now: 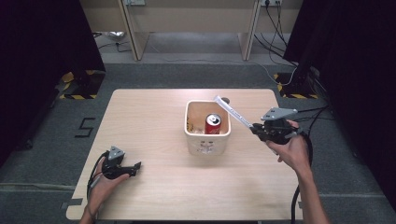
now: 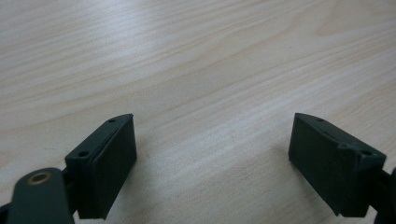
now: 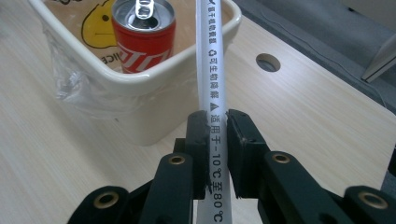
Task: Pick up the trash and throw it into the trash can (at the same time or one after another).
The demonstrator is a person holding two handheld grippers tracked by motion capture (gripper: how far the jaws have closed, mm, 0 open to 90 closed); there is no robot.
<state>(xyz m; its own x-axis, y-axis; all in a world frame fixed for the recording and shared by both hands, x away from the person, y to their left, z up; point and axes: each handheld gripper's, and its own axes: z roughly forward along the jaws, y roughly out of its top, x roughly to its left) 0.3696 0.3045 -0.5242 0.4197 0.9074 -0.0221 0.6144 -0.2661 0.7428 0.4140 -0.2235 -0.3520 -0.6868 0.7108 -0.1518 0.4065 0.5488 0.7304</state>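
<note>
Resting at the lower left of the high view, the left gripper (image 1: 135, 166) lies on the pale wooden table (image 1: 154, 186) with a hand wrapped round its body; in the left gripper view its two black jaws stand wide apart with only bare wood grain between them. Toward the middle of the high view sits a cream, square plastic bin (image 1: 208, 135), and inside it stands a red drink can (image 1: 213, 124) with a silver top (a yellow printed packet (image 3: 100, 25) lies beside the can, seen in the right gripper view). At the right of the high view, the right gripper (image 1: 254, 126) is held up off the table, its jaws closed tight on the lower end of a long white paper-wrapped straw (image 1: 232, 111) with grey print along it. The straw slants up and leftward from the jaws, its far end reaching over the bin's upper right corner, near a small round hole (image 3: 268, 61) in the tabletop.
</note>
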